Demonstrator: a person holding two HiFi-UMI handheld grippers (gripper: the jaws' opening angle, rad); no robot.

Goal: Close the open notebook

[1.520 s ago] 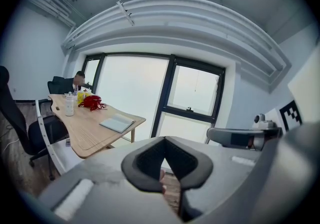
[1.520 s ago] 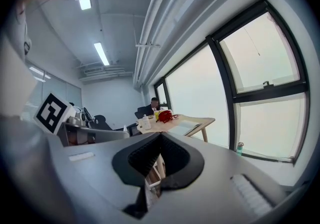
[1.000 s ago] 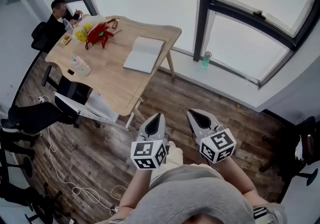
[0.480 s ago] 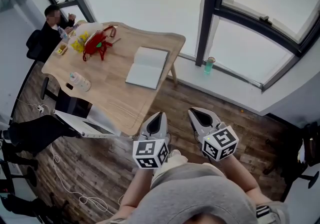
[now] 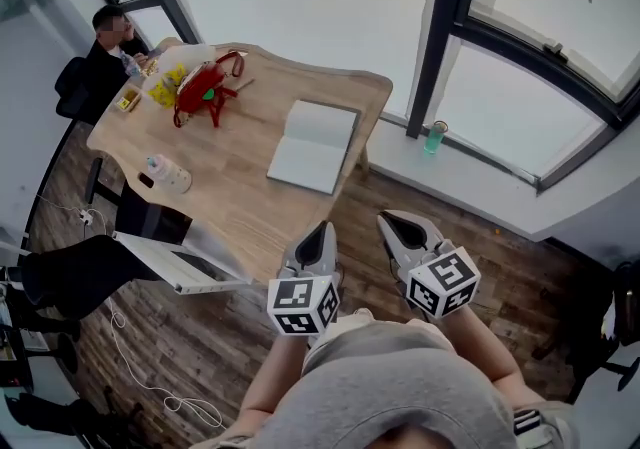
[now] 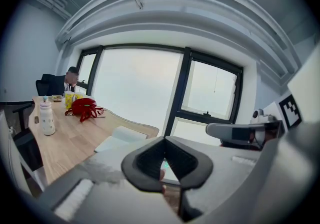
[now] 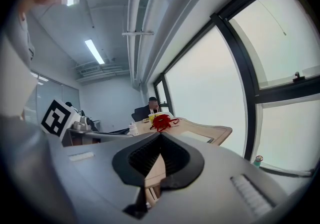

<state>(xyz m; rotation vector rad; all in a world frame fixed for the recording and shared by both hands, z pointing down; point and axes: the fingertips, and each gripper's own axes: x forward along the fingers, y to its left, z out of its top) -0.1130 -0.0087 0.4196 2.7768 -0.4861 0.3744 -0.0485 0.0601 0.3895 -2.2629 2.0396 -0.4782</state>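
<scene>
Open notebook: lies flat, white pages up, on the wooden tabletop, upper centre of the head view. It sits by the tabletop's window-side edge. Nothing touches it.

Also on the tabletop, all well apart from the notebook:
- red bag, toward the far end, upper left of the frame.
- yellow item just beside the bag; it is too small to tell what it is.
- white bottle, lying near the left edge.

A seated person is at the tabletop's far end, upper left corner of the frame. A green bottle stands on the window sill, right of the notebook and off the tabletop.

Left tongs: lower centre of the head view, tip just off the tabletop's near corner, over the wood floor. In the left gripper view the jaws meet at the tip with nothing between them, so they are closed and empty.

Right tongs: just beside the left tongs, to their right, also over the floor. In the right gripper view the jaws are together at the tip, holding nothing.

Both tongs point toward the tabletop, well apart from the notebook.
</scene>
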